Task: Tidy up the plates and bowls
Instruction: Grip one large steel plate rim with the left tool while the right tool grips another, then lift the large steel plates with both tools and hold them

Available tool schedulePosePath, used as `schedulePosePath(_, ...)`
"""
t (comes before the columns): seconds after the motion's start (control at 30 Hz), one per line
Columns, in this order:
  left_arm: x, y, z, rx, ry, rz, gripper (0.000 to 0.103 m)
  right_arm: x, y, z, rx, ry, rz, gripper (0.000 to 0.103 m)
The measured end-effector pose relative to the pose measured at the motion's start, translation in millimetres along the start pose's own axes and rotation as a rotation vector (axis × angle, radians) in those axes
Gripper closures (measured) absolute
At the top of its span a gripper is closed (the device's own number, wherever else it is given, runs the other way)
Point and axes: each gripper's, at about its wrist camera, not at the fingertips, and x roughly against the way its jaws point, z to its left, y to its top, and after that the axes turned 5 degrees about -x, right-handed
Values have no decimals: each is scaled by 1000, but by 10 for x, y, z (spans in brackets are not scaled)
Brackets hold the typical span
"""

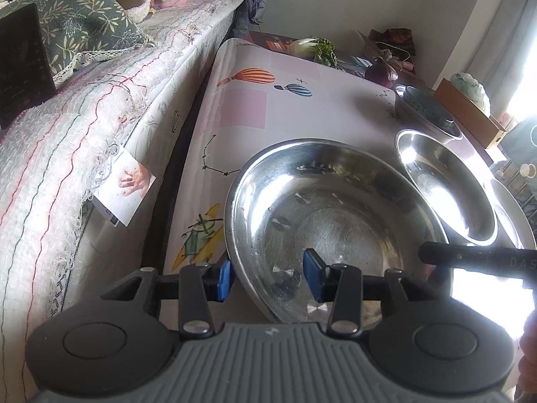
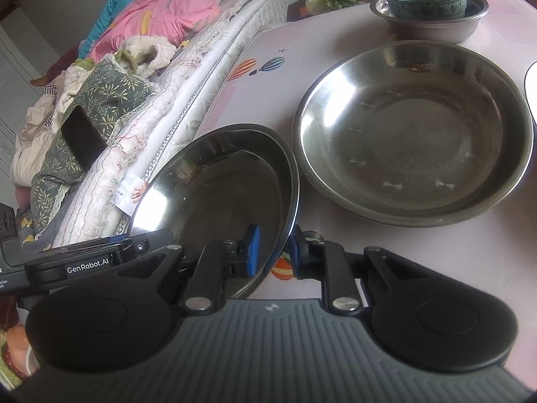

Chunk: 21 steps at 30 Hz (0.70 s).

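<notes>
You have three steel bowls, one blue-green bowl and one white plate on the counter (image 2: 268,67). The near steel bowl (image 1: 335,208) sits right in front of both tools. Your left tool (image 1: 268,275) is spread, with one pad outside that bowl's rim and one pad inside, not squeezing it. Your right tool (image 2: 273,248) is pinching the rim on the other side. The second steel bowl (image 2: 412,134) lies just behind the near steel bowl. The far steel bowl (image 2: 433,30) is farther back and holds the blue-green bowl (image 2: 426,0). The white plate (image 2: 532,84) is past the second one, mostly cut off.
</notes>
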Motion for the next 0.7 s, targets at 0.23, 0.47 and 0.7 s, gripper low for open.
schedulePosePath(0.23, 103, -100, -1, 23, -67, 21, 60, 120, -90, -54, -1, 4, 16, 84)
schedulePosePath(0.47, 237, -257, -107, 15, -152, 67, 59, 317, -244, -128, 21, -25, 31, 82)
schedulePosePath(0.7, 333, -387, -216, -24, -192, 93, 56, 499, -383, -262, -20, -27, 15, 82)
